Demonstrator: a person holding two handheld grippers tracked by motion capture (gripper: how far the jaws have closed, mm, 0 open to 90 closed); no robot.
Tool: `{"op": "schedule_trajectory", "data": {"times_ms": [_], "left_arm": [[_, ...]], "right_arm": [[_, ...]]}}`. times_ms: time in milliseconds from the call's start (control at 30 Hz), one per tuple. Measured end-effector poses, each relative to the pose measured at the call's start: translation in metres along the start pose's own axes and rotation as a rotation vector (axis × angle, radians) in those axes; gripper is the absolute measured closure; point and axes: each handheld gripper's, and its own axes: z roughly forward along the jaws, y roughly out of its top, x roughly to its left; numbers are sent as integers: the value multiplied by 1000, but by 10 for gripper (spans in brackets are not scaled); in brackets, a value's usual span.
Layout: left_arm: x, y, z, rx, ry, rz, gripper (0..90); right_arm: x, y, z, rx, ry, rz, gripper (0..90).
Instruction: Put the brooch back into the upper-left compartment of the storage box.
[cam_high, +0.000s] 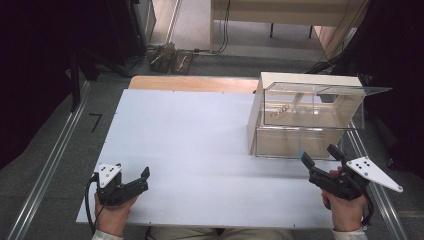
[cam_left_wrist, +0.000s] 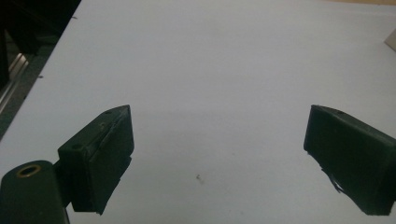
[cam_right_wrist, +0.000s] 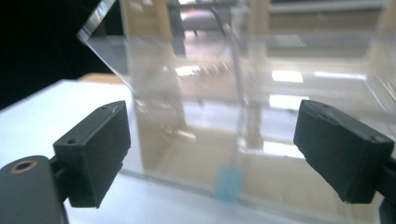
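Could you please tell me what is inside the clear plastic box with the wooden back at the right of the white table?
Through the clear plastic box, one small pale metallic piece shows on the upper level. The lower compartment looks empty, though glare blurs it.

Left gripper (cam_left_wrist: 217, 158) poised wide over a white desk (cam_left_wrist: 224, 60).

Its two black fingers (cam_left_wrist: 100, 158) rise from the bottom edge, well apart, with nothing between them but bare desk surface and a tiny dark speck (cam_left_wrist: 199, 177). A dark floor strip (cam_left_wrist: 18, 60) runs past the desk's left edge.
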Motion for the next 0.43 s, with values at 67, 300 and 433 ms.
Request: {"op": "schedule_trajectory", "data": {"times_ms": [67,300,433], "left_arm": [[5,-1,-2,1,12,-4,66],[23,-7,-8,21,46,-20,63],[33,-10,-12,23,67,-38,60]], "right_arm": [[-5,-8,-4,28,-33,8,83],[-28,-35,-13,149,-160,33,80],[-38,-46,-18,195,-201,45,73]]}}
